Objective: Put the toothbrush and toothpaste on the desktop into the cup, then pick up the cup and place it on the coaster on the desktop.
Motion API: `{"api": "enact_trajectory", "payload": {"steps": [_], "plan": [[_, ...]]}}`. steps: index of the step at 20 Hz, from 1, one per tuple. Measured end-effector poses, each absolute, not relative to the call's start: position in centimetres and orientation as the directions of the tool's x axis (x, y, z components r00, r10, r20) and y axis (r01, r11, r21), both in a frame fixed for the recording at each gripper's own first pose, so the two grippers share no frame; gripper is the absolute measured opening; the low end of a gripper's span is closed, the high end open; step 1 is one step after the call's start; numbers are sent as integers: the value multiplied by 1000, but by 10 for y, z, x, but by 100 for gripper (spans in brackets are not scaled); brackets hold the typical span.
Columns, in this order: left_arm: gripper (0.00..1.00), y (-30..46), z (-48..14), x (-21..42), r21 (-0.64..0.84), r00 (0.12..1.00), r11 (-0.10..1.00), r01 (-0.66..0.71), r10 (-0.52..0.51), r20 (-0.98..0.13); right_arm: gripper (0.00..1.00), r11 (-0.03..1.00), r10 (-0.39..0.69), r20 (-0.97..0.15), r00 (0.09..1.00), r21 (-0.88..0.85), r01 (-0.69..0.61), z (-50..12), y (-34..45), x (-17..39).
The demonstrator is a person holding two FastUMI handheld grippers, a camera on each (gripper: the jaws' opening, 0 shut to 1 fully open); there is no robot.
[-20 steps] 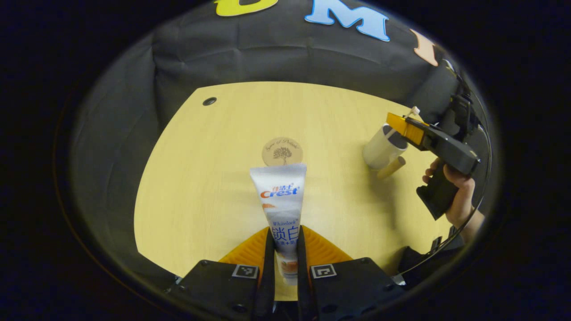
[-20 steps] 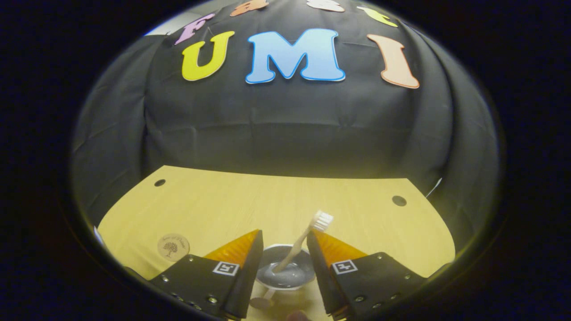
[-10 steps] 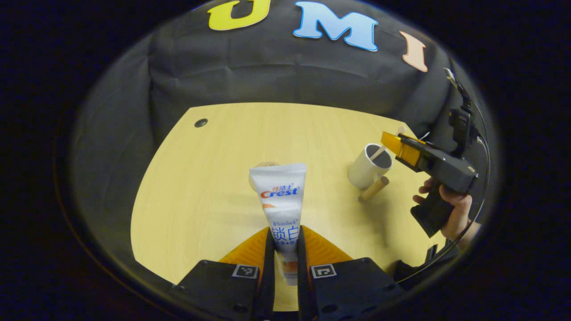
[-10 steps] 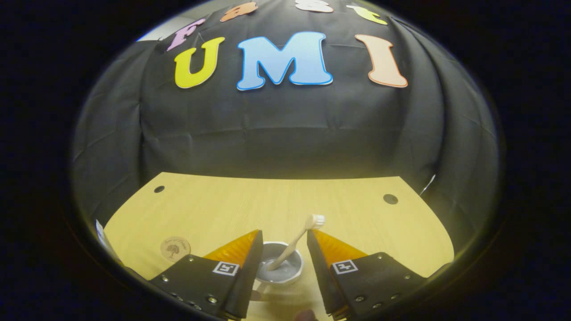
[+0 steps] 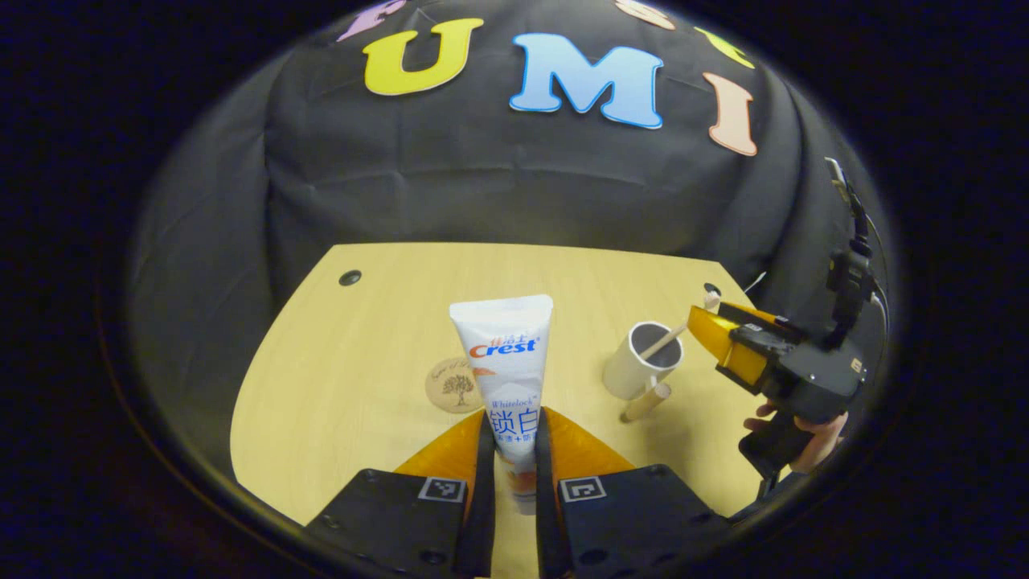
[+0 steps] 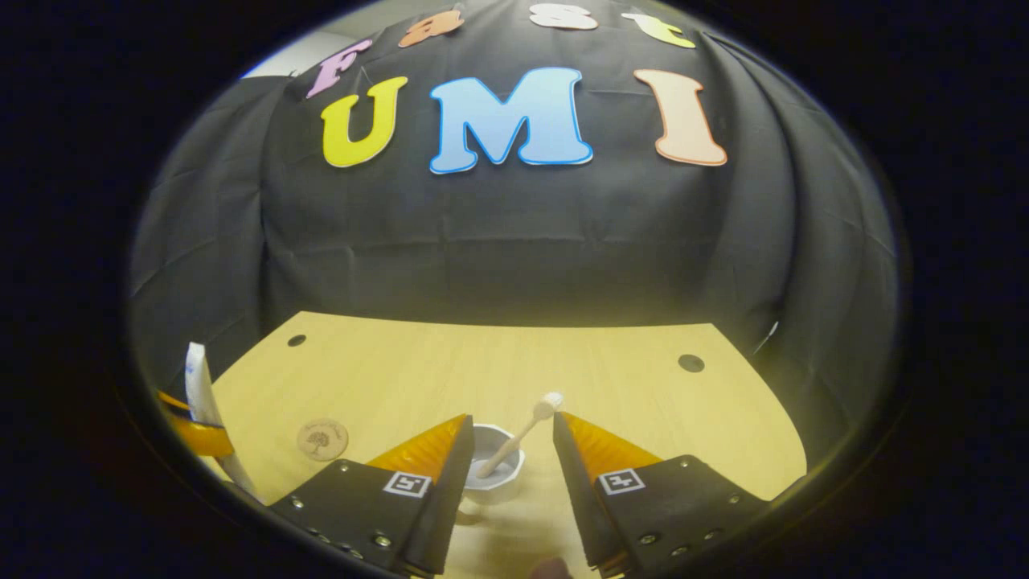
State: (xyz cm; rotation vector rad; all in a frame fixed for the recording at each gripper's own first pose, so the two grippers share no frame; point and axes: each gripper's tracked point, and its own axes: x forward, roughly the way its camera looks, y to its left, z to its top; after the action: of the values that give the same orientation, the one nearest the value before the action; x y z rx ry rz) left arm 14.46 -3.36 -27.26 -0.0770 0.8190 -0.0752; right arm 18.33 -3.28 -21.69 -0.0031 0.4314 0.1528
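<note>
Both fingers of the left gripper (image 5: 510, 450) clamp the toothpaste (image 5: 505, 362), held upright above the desktop (image 5: 338, 378), left of the cup (image 5: 643, 360). The right gripper (image 6: 505, 450) hangs spread apart just above the cup, toothbrush (image 6: 518, 434) inside; the coaster (image 5: 455, 385) lies left.

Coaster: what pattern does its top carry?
A dark tree print on the tan coaster, clearest in left gripper view.

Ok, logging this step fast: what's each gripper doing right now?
Left gripper: closed on the toothpaste.
Right gripper: open, holding nothing, above the cup.
</note>
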Motion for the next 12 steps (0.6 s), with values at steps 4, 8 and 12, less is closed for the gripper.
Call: {"api": "enact_trajectory", "payload": {"steps": [4,8,12], "plan": [[28,-59,-257,183,-116,758,991,60,-121,-641,61,989,148,-394,907,39,-144,-200,-49,173],[28,-91,-240,216,-144,823,985,93,-157,-546,61,990,142,-380,914,40,-138,-191,-68,164],[28,-121,-231,240,-159,870,979,127,-187,-457,61,990,136,-400,907,28,-136,-198,-88,155]]}}
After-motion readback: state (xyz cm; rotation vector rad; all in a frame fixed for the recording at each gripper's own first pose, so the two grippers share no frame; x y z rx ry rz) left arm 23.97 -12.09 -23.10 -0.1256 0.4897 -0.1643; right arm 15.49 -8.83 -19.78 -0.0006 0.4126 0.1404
